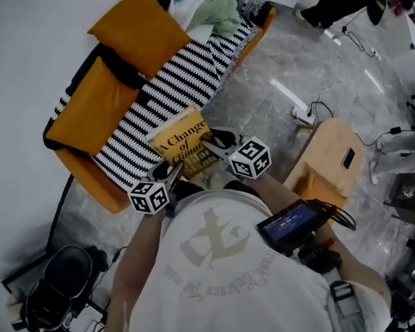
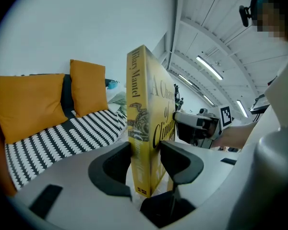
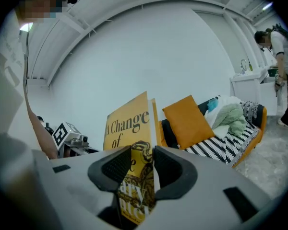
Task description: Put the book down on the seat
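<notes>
A yellow book (image 1: 183, 145) with black title print is held above the near end of the striped seat (image 1: 187, 81) of an orange sofa. My left gripper (image 1: 171, 174) is shut on the book (image 2: 145, 143), clamping its lower edge near the spine. My right gripper (image 1: 211, 142) is shut on the book (image 3: 132, 143) too, pinching it from the other side. In the left gripper view the right gripper (image 2: 201, 124) shows beyond the cover. The book stands nearly upright between both sets of jaws.
Two orange cushions (image 1: 140, 25) (image 1: 88, 102) lean on the sofa back by the white wall. Clothes (image 1: 218, 12) lie heaped at the sofa's far end. A wooden stool (image 1: 332, 154) with a phone on it stands right. Cables and a power strip (image 1: 306, 116) lie on the grey floor.
</notes>
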{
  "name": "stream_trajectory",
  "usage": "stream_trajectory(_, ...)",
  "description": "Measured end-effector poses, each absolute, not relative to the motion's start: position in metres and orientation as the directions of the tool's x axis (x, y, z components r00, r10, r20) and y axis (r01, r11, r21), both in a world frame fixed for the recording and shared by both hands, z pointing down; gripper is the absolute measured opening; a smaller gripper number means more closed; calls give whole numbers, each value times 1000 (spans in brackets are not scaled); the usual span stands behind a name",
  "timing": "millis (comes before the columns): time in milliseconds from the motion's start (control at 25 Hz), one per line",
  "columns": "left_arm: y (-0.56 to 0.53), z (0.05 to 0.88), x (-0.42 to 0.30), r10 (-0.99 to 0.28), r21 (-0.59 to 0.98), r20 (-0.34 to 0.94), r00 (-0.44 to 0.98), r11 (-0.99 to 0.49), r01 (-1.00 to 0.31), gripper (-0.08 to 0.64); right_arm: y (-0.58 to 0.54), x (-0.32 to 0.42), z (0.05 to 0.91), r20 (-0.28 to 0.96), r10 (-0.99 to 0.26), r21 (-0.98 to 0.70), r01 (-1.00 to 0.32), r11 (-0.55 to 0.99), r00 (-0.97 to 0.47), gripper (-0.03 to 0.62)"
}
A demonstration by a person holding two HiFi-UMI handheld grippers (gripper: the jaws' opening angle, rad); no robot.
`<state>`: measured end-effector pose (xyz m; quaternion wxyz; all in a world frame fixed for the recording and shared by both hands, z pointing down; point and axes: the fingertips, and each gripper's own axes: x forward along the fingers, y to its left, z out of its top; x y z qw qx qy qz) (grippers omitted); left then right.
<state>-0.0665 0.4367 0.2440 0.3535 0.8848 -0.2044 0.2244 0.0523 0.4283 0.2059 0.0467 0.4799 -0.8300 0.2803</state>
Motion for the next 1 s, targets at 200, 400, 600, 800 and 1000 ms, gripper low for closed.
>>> stream_trajectory(200, 409, 248, -70, -197, 556, 533, 823, -651, -516, 204, 399, 49, 208, 362, -760, -421, -822, 383, -540, 163)
stream_trajectory(400, 371, 255, -81, -206, 572, 530, 823, -630, -526, 204, 358, 38, 214, 368, -754, -414, -822, 391, -544, 161)
stream_trajectory(600, 347, 259, -88, -224, 574, 522, 823, -622, -533, 204, 333, 30, 217, 378, -741, -398, -820, 412, -556, 161)
stream_trajectory(800, 315, 261, -96, -211, 573, 515, 831, -637, -517, 204, 301, 21, 217, 401, -727, -376, -823, 425, -558, 161)
stream_trajectory(1000, 282, 257, -99, -192, 555, 504, 842, -675, -486, 204, 275, 17, 213, 405, -748, -353, -845, 403, -526, 161)
